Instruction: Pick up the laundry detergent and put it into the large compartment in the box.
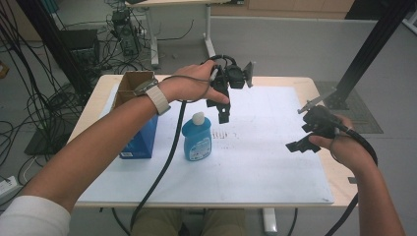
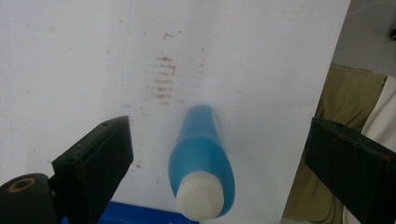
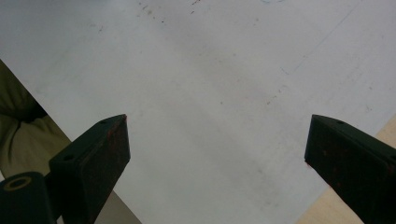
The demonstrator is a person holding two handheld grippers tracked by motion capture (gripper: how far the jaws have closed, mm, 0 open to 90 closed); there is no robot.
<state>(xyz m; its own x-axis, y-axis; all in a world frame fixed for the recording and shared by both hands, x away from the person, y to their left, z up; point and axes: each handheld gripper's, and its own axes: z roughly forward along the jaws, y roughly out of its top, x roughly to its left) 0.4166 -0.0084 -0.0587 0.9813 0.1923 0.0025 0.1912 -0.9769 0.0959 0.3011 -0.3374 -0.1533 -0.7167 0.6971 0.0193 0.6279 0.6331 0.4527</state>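
A blue bottle (image 1: 197,138) with a white cap stands upright on the white sheet (image 1: 255,167), just right of a blue cardboard box (image 1: 139,118). My left gripper (image 1: 220,107) hangs above and slightly behind the bottle, pointing down, jaws wide open and empty. In the left gripper view the bottle (image 2: 201,163) appears from above, its cap between the two spread jaws and well below them. My right gripper (image 1: 301,145) is held over the right part of the sheet, open, with nothing in it; the right gripper view looks down at the bare sheet (image 3: 210,93).
The box has an open brown top (image 1: 134,83). The table's wooden edge (image 1: 339,172) runs along the right. Black cables (image 1: 162,167) trail from the left gripper across the sheet. Beyond the table are a black frame post (image 1: 373,44) and cables on the floor.
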